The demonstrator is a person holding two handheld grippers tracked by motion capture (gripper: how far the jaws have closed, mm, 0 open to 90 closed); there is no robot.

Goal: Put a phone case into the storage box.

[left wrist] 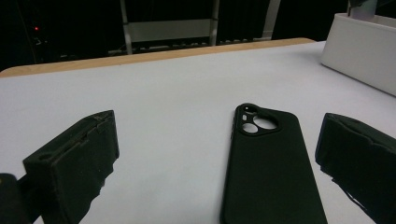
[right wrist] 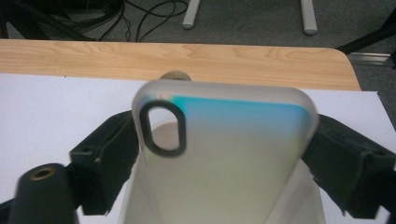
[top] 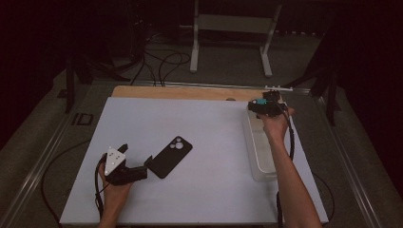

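While the right tool (right wrist: 219,154) hangs over the white bin (top: 260,156) w/ a translucent phone case (right wrist: 224,154) between its wide-set jaws, likely mid-drop, the left tool (left wrist: 219,158) sits spread around the black phone case (left wrist: 271,168) on the table (top: 209,142), not yet gripped.

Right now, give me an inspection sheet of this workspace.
Surface: white board on a wooden table.
Job's things: black phone case flat, camera cutouts up; translucent phone case between the right jaws, above the white bin.
Clutter: nothing seen.
Grippers: left gripper open, jaws either side of the black case, not touching; right gripper holding the translucent case by its edges.
Cables: one trails from each gripper; more on the floor.
Surroundings: dark room, grey metal stand behind.
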